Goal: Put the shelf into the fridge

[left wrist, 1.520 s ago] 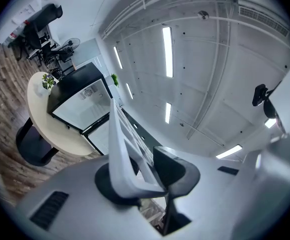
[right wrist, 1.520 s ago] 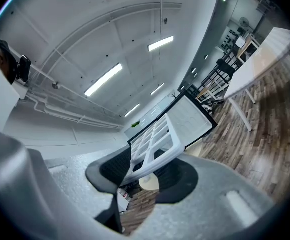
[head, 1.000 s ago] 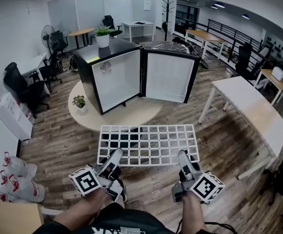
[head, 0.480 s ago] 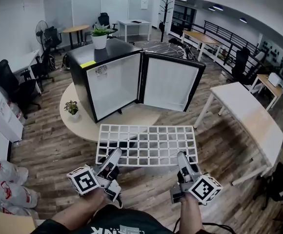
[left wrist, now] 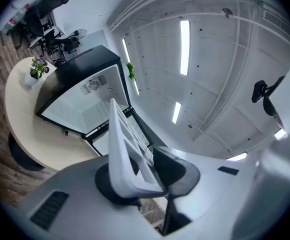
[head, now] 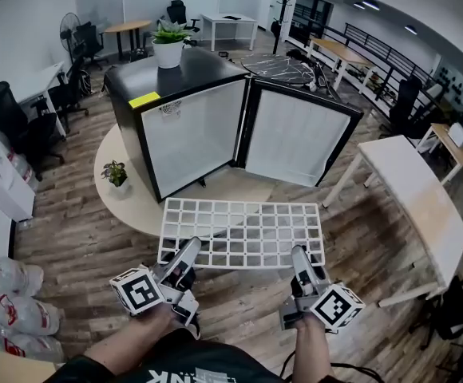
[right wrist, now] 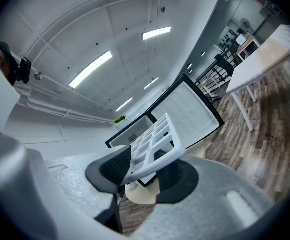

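Note:
A white grid shelf (head: 243, 231) hangs level in front of me, held by its near edge. My left gripper (head: 190, 253) is shut on the shelf's near left edge, and my right gripper (head: 299, 257) is shut on its near right edge. In the left gripper view the shelf (left wrist: 127, 144) stands edge-on between the jaws. In the right gripper view the shelf (right wrist: 152, 141) is clamped flat. Beyond it the black fridge (head: 176, 102) stands on a round platform with its door (head: 295, 138) swung open to the right, its white inside facing me.
A potted plant (head: 168, 50) sits on the fridge top, and a small plant (head: 116, 174) on the round platform (head: 128, 206). A white table (head: 411, 190) stands at the right. Office chairs and desks line the left wall; white bags (head: 4, 294) lie on the floor at lower left.
The fridge and its platform have drawn nearer and larger in view, and the view has shifted slightly. Both grippers have kept their hold on the shelf.

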`<state>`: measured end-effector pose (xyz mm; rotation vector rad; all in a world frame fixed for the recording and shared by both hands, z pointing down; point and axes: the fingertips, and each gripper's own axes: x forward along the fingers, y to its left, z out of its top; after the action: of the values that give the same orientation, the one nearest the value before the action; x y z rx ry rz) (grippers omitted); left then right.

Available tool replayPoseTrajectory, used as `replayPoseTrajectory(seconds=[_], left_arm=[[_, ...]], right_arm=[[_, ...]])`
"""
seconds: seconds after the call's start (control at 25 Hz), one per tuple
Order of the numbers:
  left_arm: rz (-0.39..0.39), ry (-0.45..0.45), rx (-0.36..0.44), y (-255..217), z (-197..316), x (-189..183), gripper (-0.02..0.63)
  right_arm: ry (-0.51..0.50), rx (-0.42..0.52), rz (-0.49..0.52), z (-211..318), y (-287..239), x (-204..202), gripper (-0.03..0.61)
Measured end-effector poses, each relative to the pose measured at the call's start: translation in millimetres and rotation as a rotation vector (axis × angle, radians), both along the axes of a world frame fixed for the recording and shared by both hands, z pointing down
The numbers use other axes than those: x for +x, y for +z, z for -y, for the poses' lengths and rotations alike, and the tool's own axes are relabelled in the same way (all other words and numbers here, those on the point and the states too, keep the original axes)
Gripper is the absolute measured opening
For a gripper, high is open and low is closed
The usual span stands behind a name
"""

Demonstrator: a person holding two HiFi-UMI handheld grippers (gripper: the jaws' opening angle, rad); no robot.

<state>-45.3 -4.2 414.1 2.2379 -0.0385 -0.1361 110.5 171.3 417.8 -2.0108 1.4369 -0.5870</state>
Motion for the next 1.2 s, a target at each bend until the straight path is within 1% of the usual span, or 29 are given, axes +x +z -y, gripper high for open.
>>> replayPoseTrajectory(seconds=[0.2, 0.48, 0.8, 0.88, 0.96, 1.12, 1.2], left_arm=[[-0.013, 0.010, 0.022, -4, 36, 16, 0.091], [0.016, 0.001, -0.002, 6, 94, 37, 0.091], [0.015, -0.004, -0.024, 11, 153, 56, 0.091], [0.013, -0.005, -0.029, 12, 162, 60, 0.091], [0.010, -0.006, -0.033, 13, 170, 64, 0.092], [-0.003, -0.016, -0.049, 18, 179, 74, 0.091], [-0.001, -0.031, -0.052, 18, 183, 80, 0.091]], right_arm=[[-0.003, 0.021, 0.002, 36, -2, 14, 0.144], [-0.006, 0.011, 0.013, 95, 7, 38, 0.144], [0.032, -0.077, 0.039, 146, 23, 63, 0.144], [0.061, -0.120, 0.046, 151, 28, 72, 0.144], [0.076, -0.142, 0.053, 156, 31, 77, 0.144], [0.058, -0.165, 0.028, 167, 32, 91, 0.144], [0.046, -0.173, 0.032, 173, 34, 101, 0.144]])
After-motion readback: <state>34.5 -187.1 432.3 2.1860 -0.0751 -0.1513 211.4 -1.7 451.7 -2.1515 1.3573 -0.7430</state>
